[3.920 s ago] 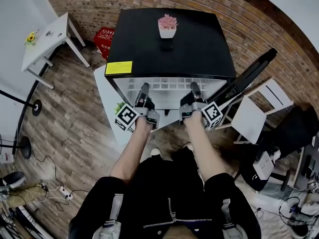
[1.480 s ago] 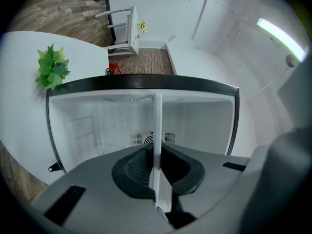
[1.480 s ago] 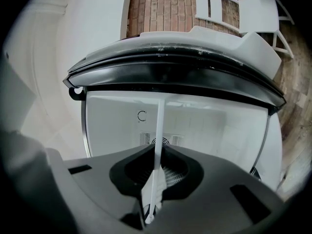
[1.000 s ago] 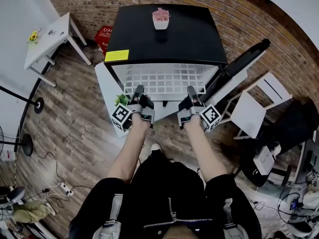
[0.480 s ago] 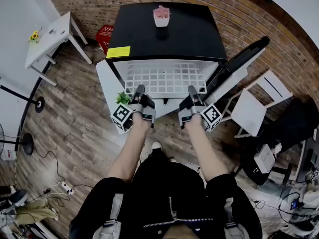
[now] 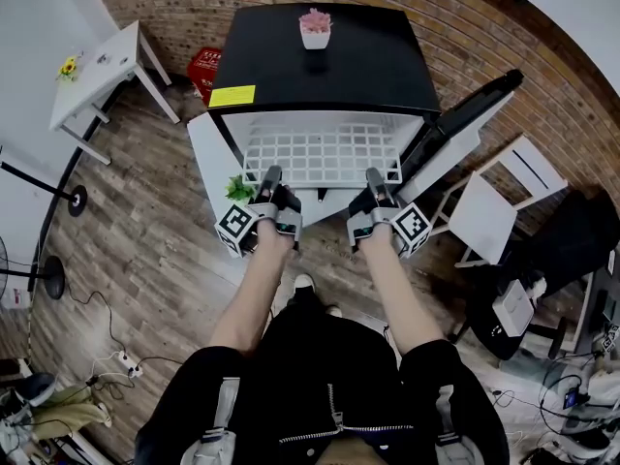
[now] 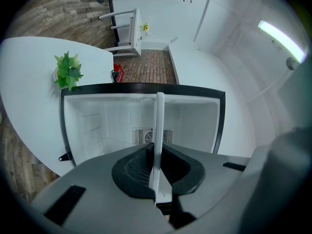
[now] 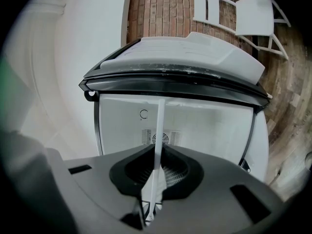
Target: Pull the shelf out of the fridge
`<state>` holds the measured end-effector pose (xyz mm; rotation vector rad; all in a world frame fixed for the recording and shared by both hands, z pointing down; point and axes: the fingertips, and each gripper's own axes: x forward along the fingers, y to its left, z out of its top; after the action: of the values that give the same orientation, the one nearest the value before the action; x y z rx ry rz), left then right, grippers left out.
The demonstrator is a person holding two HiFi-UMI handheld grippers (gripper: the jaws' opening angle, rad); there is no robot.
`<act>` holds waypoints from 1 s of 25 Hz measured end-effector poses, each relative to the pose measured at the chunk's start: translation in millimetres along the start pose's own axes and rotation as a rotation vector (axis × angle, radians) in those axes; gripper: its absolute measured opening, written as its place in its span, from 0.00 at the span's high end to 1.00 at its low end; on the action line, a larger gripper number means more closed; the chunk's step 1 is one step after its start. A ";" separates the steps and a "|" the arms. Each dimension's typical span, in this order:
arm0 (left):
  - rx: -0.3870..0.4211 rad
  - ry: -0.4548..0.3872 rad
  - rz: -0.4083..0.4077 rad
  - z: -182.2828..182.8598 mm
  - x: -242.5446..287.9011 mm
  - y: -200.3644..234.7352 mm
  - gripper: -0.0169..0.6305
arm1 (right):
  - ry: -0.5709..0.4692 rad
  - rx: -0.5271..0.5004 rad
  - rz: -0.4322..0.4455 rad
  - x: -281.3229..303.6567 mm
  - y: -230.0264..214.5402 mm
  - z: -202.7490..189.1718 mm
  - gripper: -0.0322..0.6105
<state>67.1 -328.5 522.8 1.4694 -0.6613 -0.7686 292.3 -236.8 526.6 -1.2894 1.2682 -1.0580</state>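
The left hand-held gripper (image 6: pixel 270 176) and right hand-held gripper (image 6: pixel 374 175) each pinched the front edge of the white wire shelf (image 6: pixel 320 151), drawn level and far out of the open fridge (image 6: pixel 325 66), where an uneven pull risked jamming it or dropping its rear.

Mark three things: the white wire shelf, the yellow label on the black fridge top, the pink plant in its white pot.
white wire shelf (image 6: pixel 320 153), head view, middle of the grid.
yellow label (image 6: pixel 232 95), head view, sticker's centre.
pink plant in its white pot (image 6: pixel 314 19), head view, pink blooms.
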 end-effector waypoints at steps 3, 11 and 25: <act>0.000 0.001 0.000 -0.9 -3.7 -0.1 0.92 | -0.002 0.003 0.002 -3.4 0.5 -0.7 0.90; 0.003 0.001 -0.009 -7.9 -22.9 2.5 0.92 | 0.002 0.003 0.015 -22.1 -0.5 -5.6 0.90; 0.002 0.003 -0.003 -14.3 -41.5 -0.8 0.92 | 0.008 0.001 0.013 -39.6 3.9 -9.7 0.90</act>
<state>53.1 -286.9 524.7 1.4729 -0.6579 -0.7677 279.5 -197.9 526.2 -1.2756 1.2806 -1.0553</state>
